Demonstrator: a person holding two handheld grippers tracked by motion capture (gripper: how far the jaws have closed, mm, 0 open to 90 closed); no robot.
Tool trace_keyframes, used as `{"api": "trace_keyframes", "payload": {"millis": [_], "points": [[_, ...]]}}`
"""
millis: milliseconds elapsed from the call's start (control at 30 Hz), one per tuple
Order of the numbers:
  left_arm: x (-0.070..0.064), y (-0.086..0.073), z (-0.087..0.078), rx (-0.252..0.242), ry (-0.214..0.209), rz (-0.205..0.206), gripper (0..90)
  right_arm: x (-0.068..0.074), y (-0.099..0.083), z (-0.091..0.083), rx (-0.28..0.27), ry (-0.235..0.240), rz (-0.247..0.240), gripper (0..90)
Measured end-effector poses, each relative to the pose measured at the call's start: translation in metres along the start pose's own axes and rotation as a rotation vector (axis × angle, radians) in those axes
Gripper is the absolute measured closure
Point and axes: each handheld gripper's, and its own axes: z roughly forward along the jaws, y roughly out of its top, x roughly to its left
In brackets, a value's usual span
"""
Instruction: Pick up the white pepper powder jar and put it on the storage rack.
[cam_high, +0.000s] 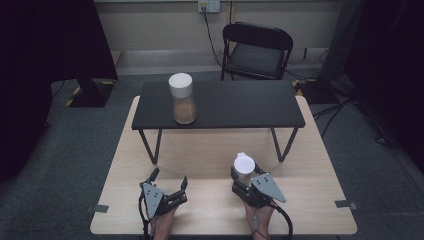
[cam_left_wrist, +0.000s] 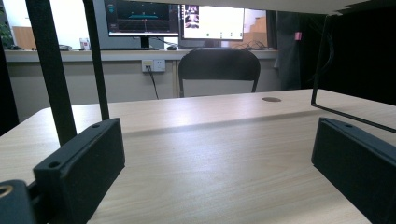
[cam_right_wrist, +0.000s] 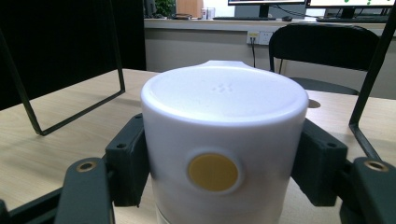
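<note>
On the pale wooden table, near its front edge, a white-lidded cylindrical jar is pinched by the right gripper. The left gripper is spread, empty. The grasp seems done; placing, perhaps on the black shelf, is left.

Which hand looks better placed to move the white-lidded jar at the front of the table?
The right. The right gripper already has its jaws closed on the jar. The left gripper sits open and holds nothing, off to the side on the table.
</note>
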Motion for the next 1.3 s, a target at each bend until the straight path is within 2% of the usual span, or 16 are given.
{"api": "trace_keyframes", "payload": {"millis": [333,433,867,1000,1300], "points": [[0.000,0.000,0.000,0.000,0.000,0.000,2.1,-0.001,0.010,-0.004,-0.004,0.014,0.006,30.0],[0.000,0.000,0.000,0.000,0.000,0.000,2.1,-0.003,0.015,-0.005,-0.005,0.028,0.030,30.0],[0.000,0.000,0.000,0.000,0.000,0.000,2.1,-0.007,0.046,-0.012,-0.017,0.039,-0.011,30.0],[0.000,0.000,0.000,0.000,0.000,0.001,2.1,-0.012,0.057,-0.014,-0.031,0.059,0.007,30.1],[0.000,0.000,0.000,0.000,0.001,0.000,2.1,-0.012,0.078,-0.015,-0.046,0.052,-0.025,30.1]]}}
